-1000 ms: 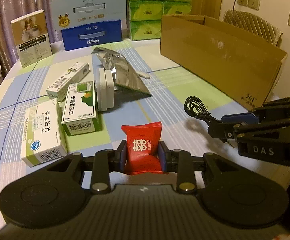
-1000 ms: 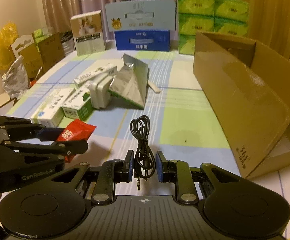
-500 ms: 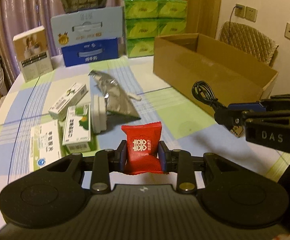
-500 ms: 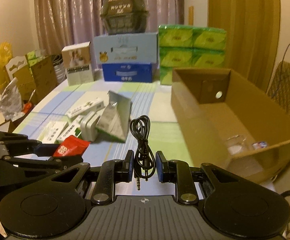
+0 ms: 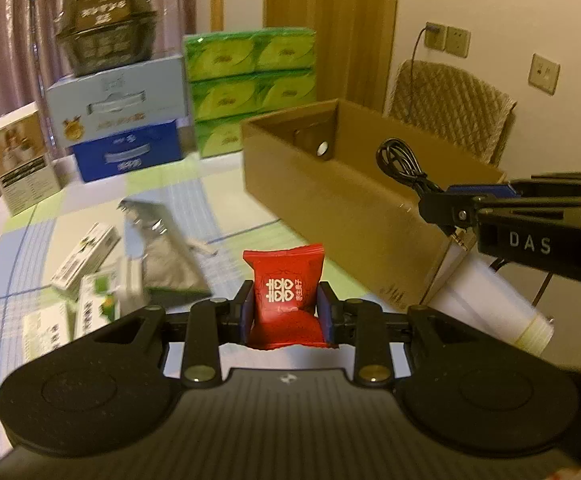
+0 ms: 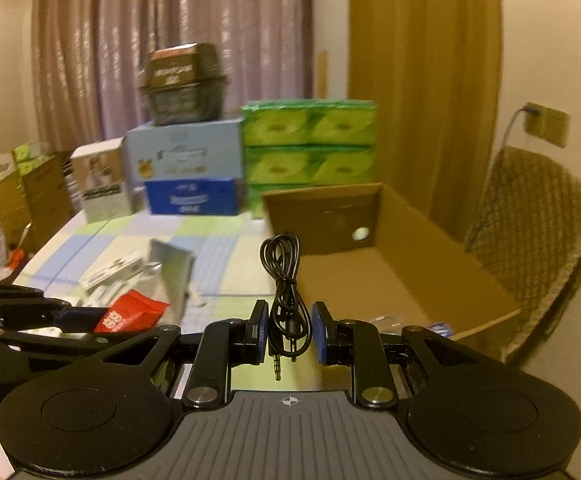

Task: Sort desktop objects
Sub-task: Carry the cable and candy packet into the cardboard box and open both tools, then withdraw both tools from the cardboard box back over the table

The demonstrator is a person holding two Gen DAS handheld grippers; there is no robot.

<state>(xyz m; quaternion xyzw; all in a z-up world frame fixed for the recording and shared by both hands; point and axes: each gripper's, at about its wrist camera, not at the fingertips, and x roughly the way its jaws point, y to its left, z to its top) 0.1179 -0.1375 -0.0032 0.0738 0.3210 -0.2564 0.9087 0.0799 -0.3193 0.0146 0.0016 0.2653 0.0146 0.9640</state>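
Right wrist view shows the right gripper [image 6: 289, 332] carrying a coiled black audio cable [image 6: 281, 280]: its blue pads sit a little apart around the bundle, the loop standing up ahead of the fingers and the two jack plugs dangling below them. Whether both pads press the cable is hard to judge, though it hangs there without other support. Just ahead and slightly to the right of this tool lies the open cardboard box [image 6: 406, 280], its long axis running away from the fingers; a few small items rest at its near end.

From the left wrist camera, the left gripper [image 5: 286, 312] is clamped narrowly on a red candy packet [image 5: 284, 292], held upright. The box [image 5: 342, 196] lies ahead and to the right of it, farther off, and the right tool reaches across toward the box's near corner.

So the right hand is the nearer; its release probably comes first, once the cable clears the rim.
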